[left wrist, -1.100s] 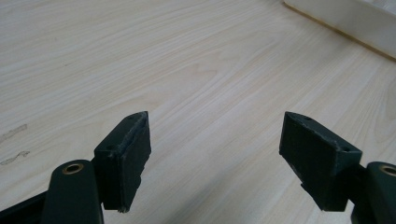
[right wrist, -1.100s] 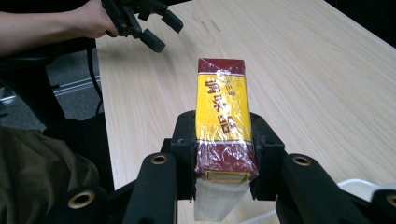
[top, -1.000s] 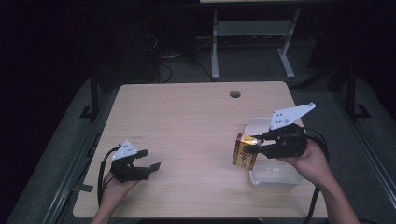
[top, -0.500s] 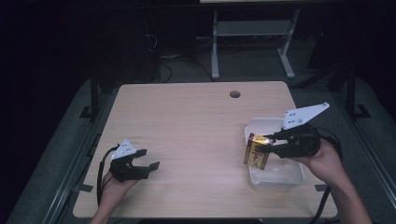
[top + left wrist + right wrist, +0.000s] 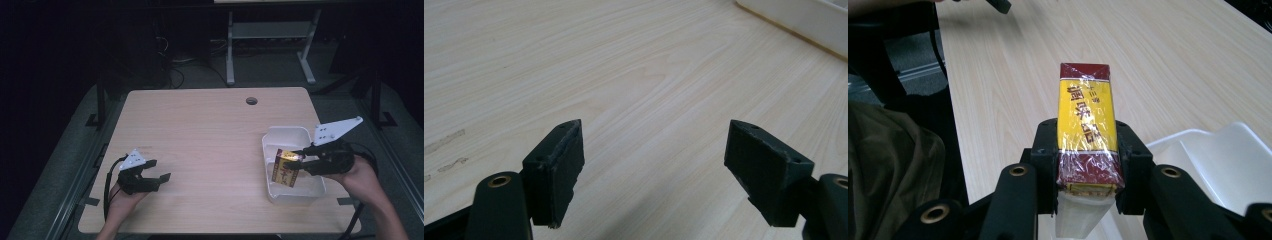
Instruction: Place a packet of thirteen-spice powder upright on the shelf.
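Fingers (image 5: 1048, 150) of the right gripper (image 5: 300, 157) clench a yellow-and-red packet (image 5: 285, 169) over the white tray (image 5: 285, 134) at the bench's (image 5: 210, 145) right side. Its film wrap looks slick, so it may slip or tip onto the rim. Left gripper (image 5: 152, 176) rests released near the front left, holding nothing.

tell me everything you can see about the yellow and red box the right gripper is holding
The box is a narrow rectangular packet, yellow in the middle with dark red bands at both ends and dark red printed characters, wrapped in shiny clear film. The right gripper clamps it between its black jaws near one end, pressing on its two narrow sides. In the high view it hangs upright over the left part of the white bin; whether its lower end touches the bin floor cannot be told.
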The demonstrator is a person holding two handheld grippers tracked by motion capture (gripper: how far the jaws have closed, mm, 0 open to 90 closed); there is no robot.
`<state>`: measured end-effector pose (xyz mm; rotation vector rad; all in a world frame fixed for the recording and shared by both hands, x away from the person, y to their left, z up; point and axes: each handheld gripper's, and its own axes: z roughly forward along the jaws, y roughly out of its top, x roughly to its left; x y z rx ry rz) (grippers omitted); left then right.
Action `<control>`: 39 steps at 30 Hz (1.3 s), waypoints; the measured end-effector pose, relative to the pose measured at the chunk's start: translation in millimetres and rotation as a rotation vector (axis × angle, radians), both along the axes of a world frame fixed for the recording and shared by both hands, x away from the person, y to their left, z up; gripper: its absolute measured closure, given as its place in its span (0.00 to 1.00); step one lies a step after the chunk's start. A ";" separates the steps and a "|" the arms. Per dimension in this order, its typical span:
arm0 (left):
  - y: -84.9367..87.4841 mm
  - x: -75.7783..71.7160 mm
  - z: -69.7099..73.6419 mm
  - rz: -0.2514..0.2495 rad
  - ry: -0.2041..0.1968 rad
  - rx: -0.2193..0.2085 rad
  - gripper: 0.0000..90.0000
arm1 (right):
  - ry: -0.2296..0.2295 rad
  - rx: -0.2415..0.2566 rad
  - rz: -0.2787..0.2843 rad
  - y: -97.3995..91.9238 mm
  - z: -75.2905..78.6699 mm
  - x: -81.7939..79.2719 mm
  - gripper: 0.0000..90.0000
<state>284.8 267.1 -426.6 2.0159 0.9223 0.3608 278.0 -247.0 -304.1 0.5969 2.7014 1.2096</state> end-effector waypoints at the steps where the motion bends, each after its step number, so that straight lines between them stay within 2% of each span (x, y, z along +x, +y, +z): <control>1: 0.1 0.0 -0.1 0.000 0.000 -0.001 0.26 | 0.002 -0.003 -0.001 -1.0 -1.2 -0.2 0.75; 16: 2.2 1.1 0.2 0.009 -0.002 -0.006 0.26 | 0.033 -0.021 0.016 -9.9 -18.1 -1.6 0.75; 26: 2.9 1.9 0.1 0.010 0.002 -0.012 0.26 | 0.064 -0.033 0.037 -9.1 -42.6 5.0 0.75; 33: 3.8 2.5 -0.4 0.013 0.006 -0.016 0.26 | 0.095 -0.070 0.037 -7.6 -60.6 10.3 0.75; 39: 3.5 2.6 -1.1 0.011 0.007 -0.014 0.26 | 0.101 -0.071 0.028 -10.1 -67.7 12.4 0.75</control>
